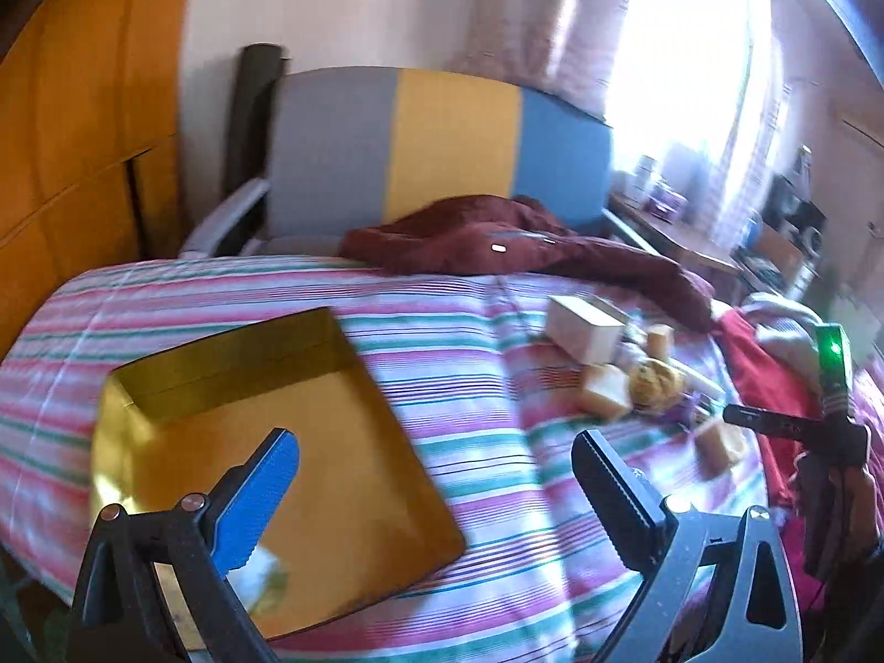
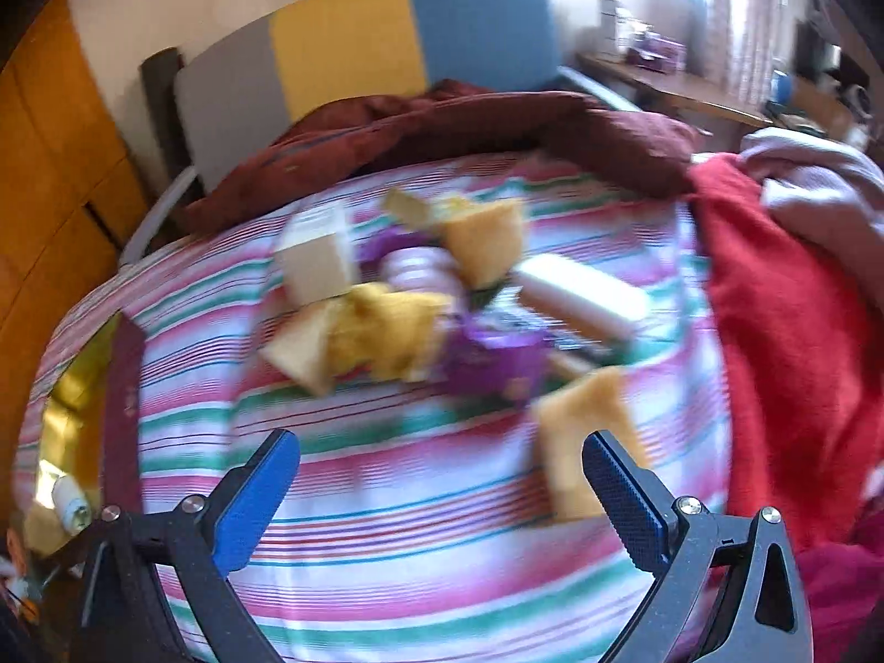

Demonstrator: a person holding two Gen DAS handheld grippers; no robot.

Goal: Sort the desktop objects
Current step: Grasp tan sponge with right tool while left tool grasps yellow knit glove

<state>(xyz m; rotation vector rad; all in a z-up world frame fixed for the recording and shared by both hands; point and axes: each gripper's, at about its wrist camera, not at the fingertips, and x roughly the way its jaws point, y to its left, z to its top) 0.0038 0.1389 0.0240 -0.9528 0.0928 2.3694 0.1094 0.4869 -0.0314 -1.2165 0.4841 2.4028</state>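
Note:
A gold box (image 1: 287, 442) lies open on the striped bedspread, right under my left gripper (image 1: 436, 475), which is open and empty. A small pale item (image 1: 259, 580) lies in the box by the left finger. A pile of small objects lies to the right: a white box (image 1: 588, 329), tan blocks (image 1: 605, 389) and a yellow toy (image 1: 654, 381). In the right wrist view the blurred pile (image 2: 409, 309) lies ahead of my right gripper (image 2: 442, 475), which is open and empty. A tan block (image 2: 585, 442) sits just beyond its right finger. The gold box's edge (image 2: 72, 387) shows far left.
A dark red blanket (image 1: 514, 243) lies at the head of the bed, against a grey, yellow and blue headboard (image 1: 442, 143). Red and white clothes (image 2: 790, 287) are heaped on the right. A desk (image 1: 679, 232) stands beyond the bed by the window. An orange wardrobe (image 1: 72, 138) is left.

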